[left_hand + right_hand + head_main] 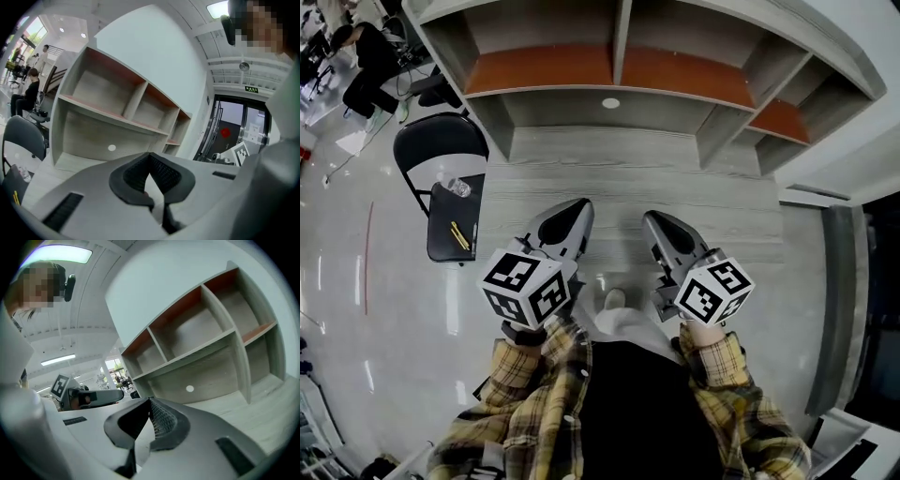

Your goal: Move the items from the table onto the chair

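Observation:
A black folding chair (441,150) stands left of the grey wooden table (675,187). On its seat lie a clear plastic bottle (455,185) and a yellow pen-like item (460,235). The left gripper view shows the chair (21,136) and the bottle (21,174) at its left edge. My left gripper (572,217) and right gripper (654,225) hover side by side over the table's near edge, pointing at the shelves. Both are shut with nothing between the jaws, as their own views show for the left gripper (150,157) and the right gripper (150,401).
A grey shelf unit with orange-brown boards (619,66) rises at the back of the table. A seated person (366,56) and other furniture are far left. A dark glass doorway (229,136) lies to the right. Glossy floor (356,309) surrounds the chair.

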Demonstrator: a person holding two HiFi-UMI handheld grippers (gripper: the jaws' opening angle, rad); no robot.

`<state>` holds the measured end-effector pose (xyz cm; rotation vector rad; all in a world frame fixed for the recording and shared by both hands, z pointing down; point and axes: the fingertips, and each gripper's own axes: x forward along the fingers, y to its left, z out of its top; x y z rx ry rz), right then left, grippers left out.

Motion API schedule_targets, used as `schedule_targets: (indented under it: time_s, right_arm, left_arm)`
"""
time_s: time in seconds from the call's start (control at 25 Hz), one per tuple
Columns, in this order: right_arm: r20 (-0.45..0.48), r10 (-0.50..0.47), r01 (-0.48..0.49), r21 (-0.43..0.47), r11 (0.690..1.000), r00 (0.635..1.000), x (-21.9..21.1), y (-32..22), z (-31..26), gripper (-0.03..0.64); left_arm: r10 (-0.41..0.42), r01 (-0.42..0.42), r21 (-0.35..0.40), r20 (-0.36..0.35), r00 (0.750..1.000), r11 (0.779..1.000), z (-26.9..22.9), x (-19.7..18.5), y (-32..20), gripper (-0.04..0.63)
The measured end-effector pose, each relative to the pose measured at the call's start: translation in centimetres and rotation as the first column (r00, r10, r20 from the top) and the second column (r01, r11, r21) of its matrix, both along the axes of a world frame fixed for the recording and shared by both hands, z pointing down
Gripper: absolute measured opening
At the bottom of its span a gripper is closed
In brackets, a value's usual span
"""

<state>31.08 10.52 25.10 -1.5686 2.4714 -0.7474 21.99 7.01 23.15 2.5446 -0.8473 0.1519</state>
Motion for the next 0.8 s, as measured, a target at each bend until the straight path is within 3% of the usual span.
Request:
schedule_targets:
  time_s: [0.32, 0.6, 0.8]
  right_arm:
    - [-0.051, 0.109, -0.108, 0.014, 0.994, 0.993, 5.6, 1.3, -0.7, 0.018]
    - [-0.086, 0.097, -0.096, 0.021, 0.995, 0.992, 4.6, 1.2, -1.3, 0.018]
    - [-0.082, 0.095, -0.095, 0.009, 0.995, 0.992, 3.6, 0.8, -1.4, 0.018]
  left_arm:
    - [0.089, -0.089, -0.005, 0.009, 0.996, 0.996, 0.0, 5.0, 0.8, 0.003]
    - [0.112, -0.112, -0.017, 0.011, 0.994, 0.994, -0.1, 5.1, -0.7, 0.003]
    - [0.127, -0.127, 0.021, -0.038, 0.991, 0.992, -0.8, 4.5, -1.2, 0.003]
